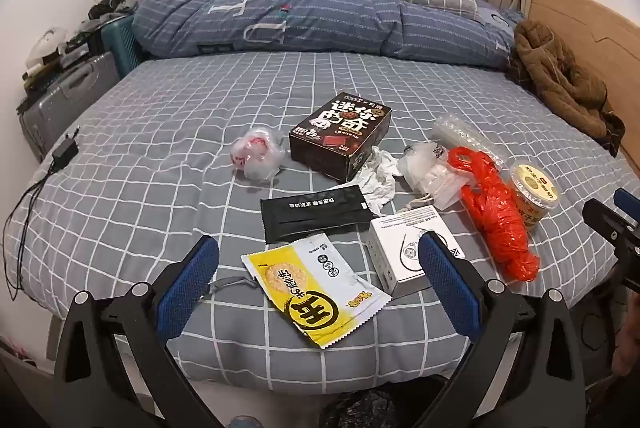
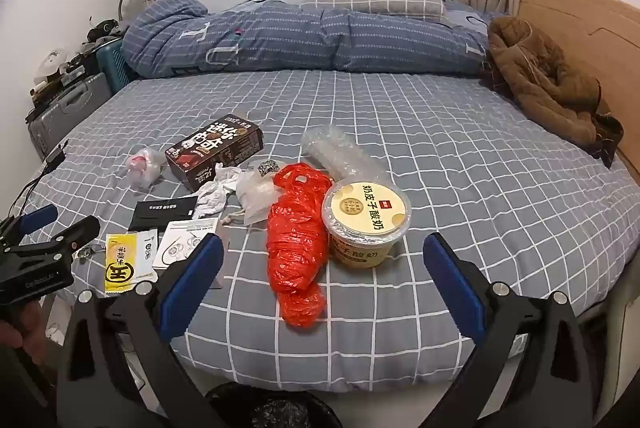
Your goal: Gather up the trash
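Red plastic bag (image 2: 298, 240) beside yogurt tub (image 2: 366, 224), both tongs wide

Black-lined round bin (image 2: 272, 410): cut off by the lower frame edge, partly behind gripper arms.
White rectangular cardboard box (image 1: 404, 260): right part hidden behind a blue finger pad.
Clutter on grey suitcase (image 1: 52, 51), upper left: too small to identify.

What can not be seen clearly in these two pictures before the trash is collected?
- White box: in the left wrist view the left gripper's finger covers its near corner.
- Dark bin: cut off by the bottom edge in the right wrist view; contents unclear.
- Yogurt cup: lid on, so full or empty cannot be told.
- Items beside the suitcase: too small and distorted at the edge.
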{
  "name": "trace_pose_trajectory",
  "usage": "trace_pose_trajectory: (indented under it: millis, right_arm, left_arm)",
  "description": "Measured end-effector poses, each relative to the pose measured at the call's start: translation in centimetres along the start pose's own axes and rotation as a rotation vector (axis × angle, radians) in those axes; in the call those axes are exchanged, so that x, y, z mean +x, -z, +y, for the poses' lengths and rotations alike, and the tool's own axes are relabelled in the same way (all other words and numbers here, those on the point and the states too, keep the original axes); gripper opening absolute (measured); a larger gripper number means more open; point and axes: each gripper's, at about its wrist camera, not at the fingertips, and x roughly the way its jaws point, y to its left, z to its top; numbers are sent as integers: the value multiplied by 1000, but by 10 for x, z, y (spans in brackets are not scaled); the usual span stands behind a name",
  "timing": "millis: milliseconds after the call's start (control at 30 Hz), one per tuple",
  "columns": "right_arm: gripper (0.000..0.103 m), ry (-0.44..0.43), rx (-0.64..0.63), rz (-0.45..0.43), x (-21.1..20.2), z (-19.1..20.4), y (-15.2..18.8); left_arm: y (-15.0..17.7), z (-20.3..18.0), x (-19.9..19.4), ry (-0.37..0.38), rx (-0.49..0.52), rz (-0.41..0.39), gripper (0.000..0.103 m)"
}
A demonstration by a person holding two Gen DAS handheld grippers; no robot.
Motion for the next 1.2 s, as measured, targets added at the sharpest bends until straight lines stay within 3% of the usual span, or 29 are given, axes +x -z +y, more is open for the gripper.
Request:
trace_pose_trajectory:
  millis: [1200]
  right_arm:
    - [96,0,-8,-7,5,0,-1]
  left_arm:
    - [4,3,7,10,-8,17,97]
